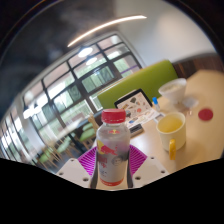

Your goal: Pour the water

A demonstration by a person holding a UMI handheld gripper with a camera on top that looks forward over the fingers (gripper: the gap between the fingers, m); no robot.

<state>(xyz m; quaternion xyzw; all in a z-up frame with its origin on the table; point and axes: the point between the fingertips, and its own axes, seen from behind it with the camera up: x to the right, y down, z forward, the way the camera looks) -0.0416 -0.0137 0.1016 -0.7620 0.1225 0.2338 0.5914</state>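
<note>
A clear plastic bottle (pixel 113 148) with a red cap and a red-and-white label stands upright between my fingers, and both magenta pads press on its sides. My gripper (pixel 113 166) is shut on it. Just ahead and to the right of the bottle stands a yellow-green mug (pixel 172 131) on the light wooden table (pixel 205 140), its handle turned toward me. The whole view is tilted, so the bottle and gripper seem held above the table.
Beyond the mug lie a tablet or book (pixel 132 101) with a dark cover, a white cup on a saucer (pixel 174 92) and a small red disc (pixel 206 114). A green sofa (pixel 150 78) and large windows (pixel 70 85) stand behind the table.
</note>
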